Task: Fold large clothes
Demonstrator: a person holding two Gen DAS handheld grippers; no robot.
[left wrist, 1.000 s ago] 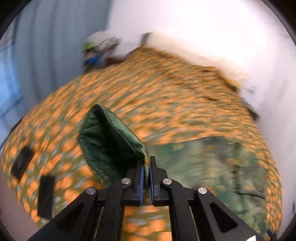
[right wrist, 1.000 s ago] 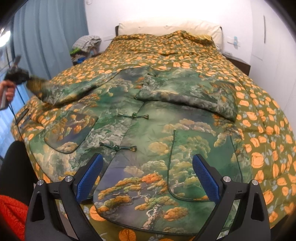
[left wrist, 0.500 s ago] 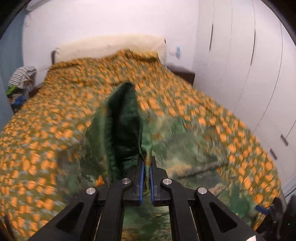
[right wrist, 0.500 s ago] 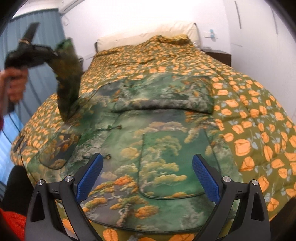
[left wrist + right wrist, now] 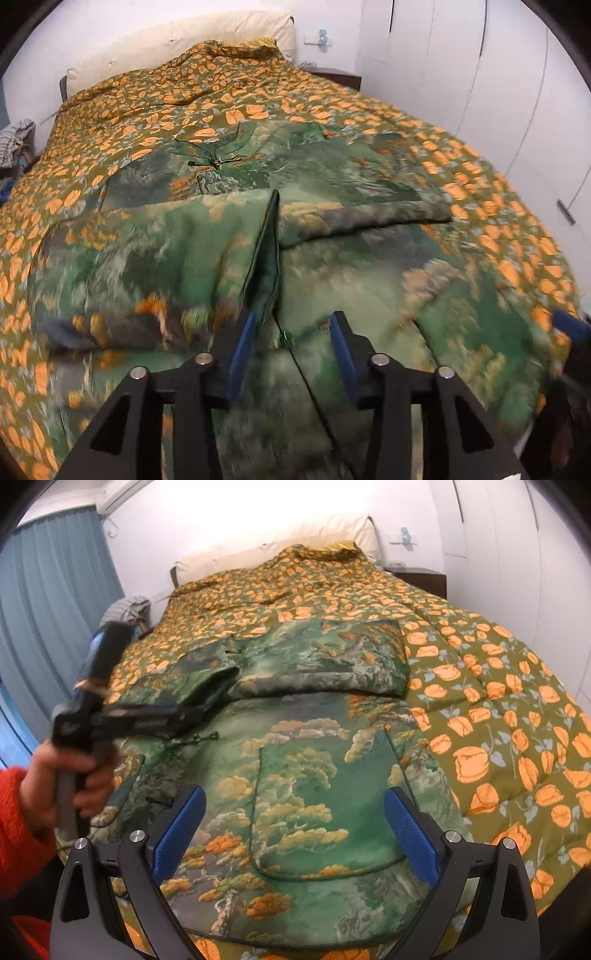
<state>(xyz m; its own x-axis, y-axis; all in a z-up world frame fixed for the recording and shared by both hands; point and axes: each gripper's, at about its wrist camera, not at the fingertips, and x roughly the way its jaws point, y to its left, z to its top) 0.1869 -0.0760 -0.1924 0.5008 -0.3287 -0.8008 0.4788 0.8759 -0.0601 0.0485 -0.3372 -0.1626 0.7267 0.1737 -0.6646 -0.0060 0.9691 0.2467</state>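
- Released since the last frame, the left gripper [image 5: 291, 332] hangs parted over the sleeve [image 5: 147, 266], now folded across the jacket [image 5: 314, 782].
- The right gripper [image 5: 295, 823] hovers wide apart at the hem; the jacket runs lengthwise toward the headboard [image 5: 280, 546].

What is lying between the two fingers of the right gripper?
Only the jacket: its patch pocket fills the gap of the open right gripper, seen in the right wrist view. Nothing else lies there.

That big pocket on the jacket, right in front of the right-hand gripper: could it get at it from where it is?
Probably yes. The right gripper is open and holds nothing, and the pocket lies flat on the jacket directly ahead between its fingers. The left gripper is off to the side over a folded sleeve.
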